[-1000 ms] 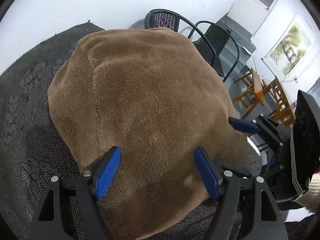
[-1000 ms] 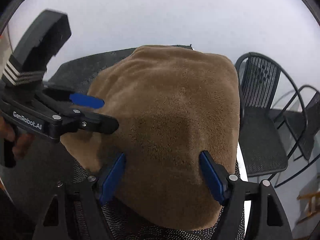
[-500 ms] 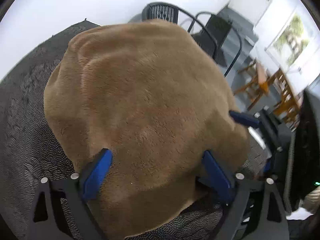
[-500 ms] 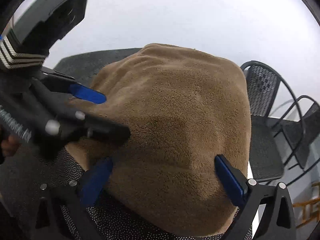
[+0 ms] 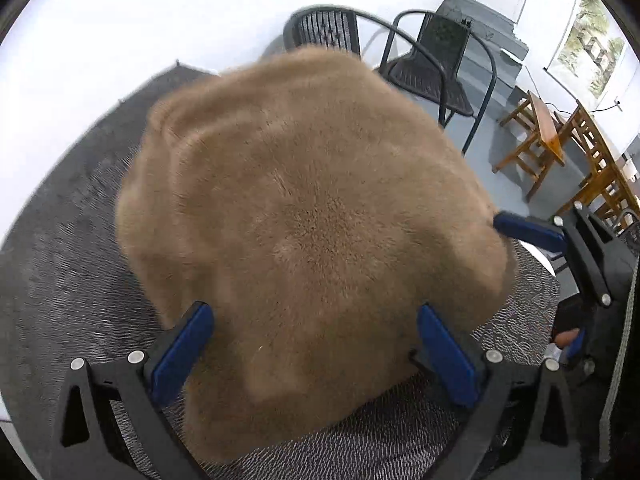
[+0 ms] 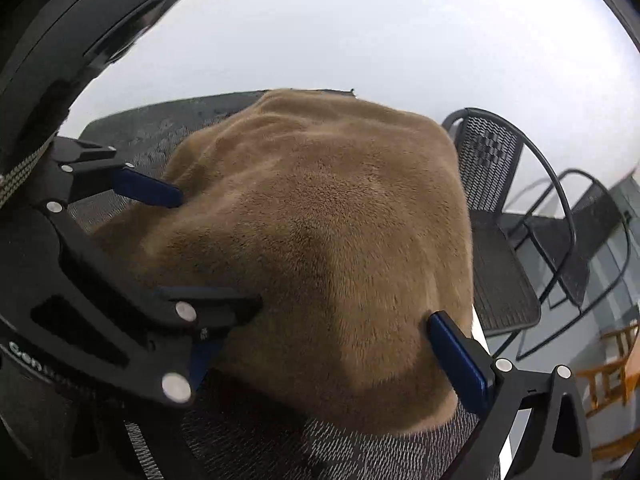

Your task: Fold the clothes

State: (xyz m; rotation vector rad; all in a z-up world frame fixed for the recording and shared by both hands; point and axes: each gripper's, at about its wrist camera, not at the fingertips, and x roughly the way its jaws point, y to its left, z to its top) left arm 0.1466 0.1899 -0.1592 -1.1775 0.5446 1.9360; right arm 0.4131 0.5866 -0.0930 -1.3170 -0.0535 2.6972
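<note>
Brown fleece (image 5: 312, 232) lies as a compact bundle on the dark table (image 5: 60, 240), so we judge this fold is done. Both our left gripper (image 5: 316, 344) and right gripper (image 6: 332, 356) have just been opening; the jaws stand wide above the cloth and hold nothing. Perhaps one more fold or some smoothing is left.

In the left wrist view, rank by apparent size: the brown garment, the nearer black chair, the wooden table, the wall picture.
1. brown garment, by far
2. black chair
3. wooden table and wall picture look alike; both are distant, so unranked.
</note>
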